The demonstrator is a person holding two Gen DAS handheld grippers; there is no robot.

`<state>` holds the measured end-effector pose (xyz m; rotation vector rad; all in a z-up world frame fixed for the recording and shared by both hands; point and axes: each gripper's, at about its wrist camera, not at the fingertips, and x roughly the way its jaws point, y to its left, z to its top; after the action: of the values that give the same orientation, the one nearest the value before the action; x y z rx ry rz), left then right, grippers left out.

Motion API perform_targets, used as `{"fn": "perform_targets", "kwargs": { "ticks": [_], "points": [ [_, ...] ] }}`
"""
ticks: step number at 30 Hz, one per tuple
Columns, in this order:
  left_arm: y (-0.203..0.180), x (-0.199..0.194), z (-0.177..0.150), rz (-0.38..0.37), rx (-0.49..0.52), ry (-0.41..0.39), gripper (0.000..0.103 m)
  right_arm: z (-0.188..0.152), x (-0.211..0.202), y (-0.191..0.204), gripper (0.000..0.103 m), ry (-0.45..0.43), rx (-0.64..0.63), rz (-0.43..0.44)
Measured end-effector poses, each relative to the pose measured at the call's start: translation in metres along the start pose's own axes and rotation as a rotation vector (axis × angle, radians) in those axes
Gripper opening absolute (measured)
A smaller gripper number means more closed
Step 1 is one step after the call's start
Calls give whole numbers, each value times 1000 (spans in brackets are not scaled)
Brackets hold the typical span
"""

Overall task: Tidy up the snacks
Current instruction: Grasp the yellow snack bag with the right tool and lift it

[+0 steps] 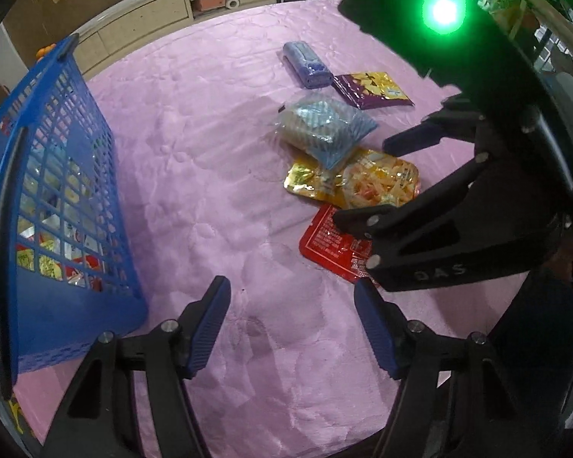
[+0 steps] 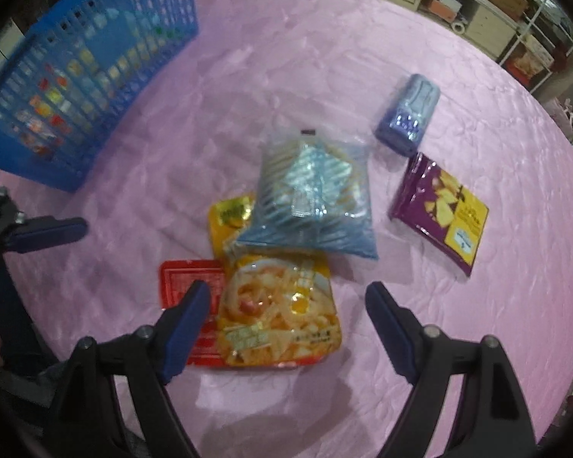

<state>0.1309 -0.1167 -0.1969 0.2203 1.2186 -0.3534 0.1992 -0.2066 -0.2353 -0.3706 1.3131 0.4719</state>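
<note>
Left view: left gripper (image 1: 292, 328) gapes empty over pink cloth (image 1: 195, 145), blue basket (image 1: 57, 198) just left. Right view: right gripper (image 2: 286, 328) spread wide above the yellow noodle packet (image 2: 282, 313), probably the next pick: descend, pinch. Only here the red packet (image 2: 183, 282) shows beneath it.

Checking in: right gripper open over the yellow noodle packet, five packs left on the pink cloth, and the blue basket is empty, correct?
Not quite: the blue basket already holds packets, visible through its mesh in the left wrist view. The rest stands: right gripper open over the yellow noodle packet, five packs on the pink cloth.
</note>
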Motion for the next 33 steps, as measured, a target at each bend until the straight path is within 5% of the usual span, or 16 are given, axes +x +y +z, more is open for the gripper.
{"fn": "perform_targets", "kwargs": {
  "ticks": [3,8,22,33],
  "points": [
    [0,1,3,-7,-2,-6,66,-2,-1,2,57,-31,-11,16],
    [-3,-6,3,-14,-12,-19,66,-7,-11,-1,41,-58,-1,44],
    [-17,-24,9,-28,86,-36,67,-45,-55,-28,35,-130,129,13],
    [-39,5,22,-88,244,34,67,-79,-72,-45,35,-168,244,-34]
  ]
}}
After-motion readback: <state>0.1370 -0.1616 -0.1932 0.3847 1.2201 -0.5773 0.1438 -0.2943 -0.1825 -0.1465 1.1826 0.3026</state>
